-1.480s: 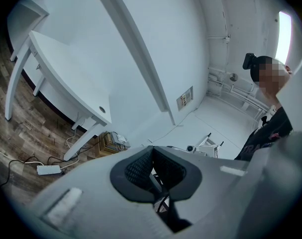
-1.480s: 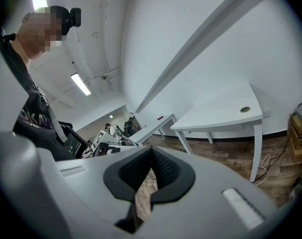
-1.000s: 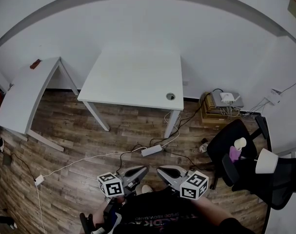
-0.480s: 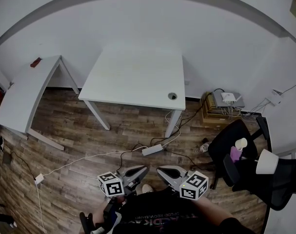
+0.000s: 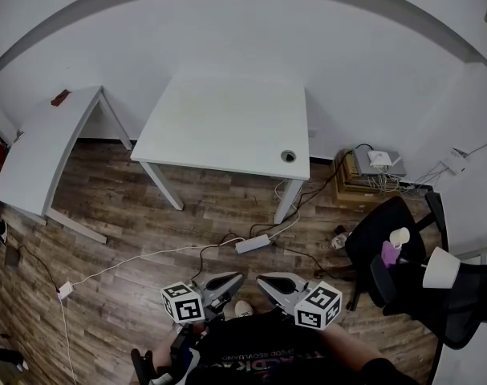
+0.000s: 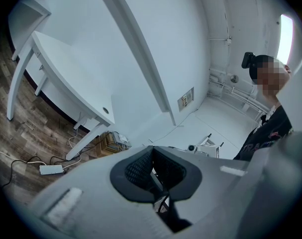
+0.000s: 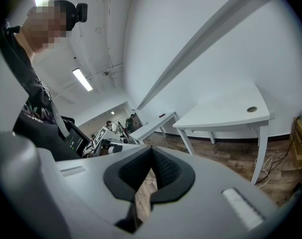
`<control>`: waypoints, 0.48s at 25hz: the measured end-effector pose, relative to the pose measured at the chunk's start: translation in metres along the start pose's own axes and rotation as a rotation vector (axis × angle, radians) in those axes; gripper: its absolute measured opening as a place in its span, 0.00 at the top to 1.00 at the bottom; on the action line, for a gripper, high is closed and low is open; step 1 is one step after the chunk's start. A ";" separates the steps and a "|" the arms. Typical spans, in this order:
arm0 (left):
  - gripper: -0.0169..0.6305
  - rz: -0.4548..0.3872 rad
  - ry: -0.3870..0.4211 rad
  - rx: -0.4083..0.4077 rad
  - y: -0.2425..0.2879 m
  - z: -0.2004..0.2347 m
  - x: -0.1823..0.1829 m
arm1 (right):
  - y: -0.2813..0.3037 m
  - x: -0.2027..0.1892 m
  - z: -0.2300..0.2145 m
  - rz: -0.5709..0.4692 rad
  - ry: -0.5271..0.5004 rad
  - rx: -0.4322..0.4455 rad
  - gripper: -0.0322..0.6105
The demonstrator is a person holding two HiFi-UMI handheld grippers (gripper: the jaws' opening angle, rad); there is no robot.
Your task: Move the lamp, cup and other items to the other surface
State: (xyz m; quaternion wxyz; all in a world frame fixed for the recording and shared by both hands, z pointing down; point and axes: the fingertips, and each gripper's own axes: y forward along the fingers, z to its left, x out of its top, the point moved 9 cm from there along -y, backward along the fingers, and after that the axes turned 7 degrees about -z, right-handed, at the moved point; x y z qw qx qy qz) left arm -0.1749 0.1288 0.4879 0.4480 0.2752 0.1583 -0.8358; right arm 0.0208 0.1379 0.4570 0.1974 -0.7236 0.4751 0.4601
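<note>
Hanging low over the wood floor (image 5: 147,215), left gripper (image 5: 237,278) and right gripper (image 5: 263,280) both pinched shut on nothing.
Power strip (image 5: 252,245) just ahead. Off to the right of the right gripper: cup (image 5: 399,237), purple thing (image 5: 387,253) and lamp (image 5: 440,269), all on the black chair (image 5: 377,219). White table (image 5: 227,127) farther ahead of both, by the wall (image 5: 227,38).

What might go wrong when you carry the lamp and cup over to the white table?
The cables and the power strip lie on the floor in front of the white table, so feet might catch on them. The lamp, cup and purple item sit close together on the black chair, so lifting one may knock another off.
</note>
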 end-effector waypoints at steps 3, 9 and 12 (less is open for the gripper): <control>0.98 -0.001 -0.004 0.005 -0.001 0.002 0.002 | 0.003 0.001 -0.001 0.007 -0.001 0.003 0.95; 0.98 -0.005 -0.007 0.003 -0.002 0.004 -0.001 | 0.004 -0.001 0.000 0.011 -0.004 0.006 0.95; 0.98 0.000 -0.007 0.010 0.000 0.002 0.000 | 0.004 -0.001 -0.001 0.014 -0.009 0.009 0.95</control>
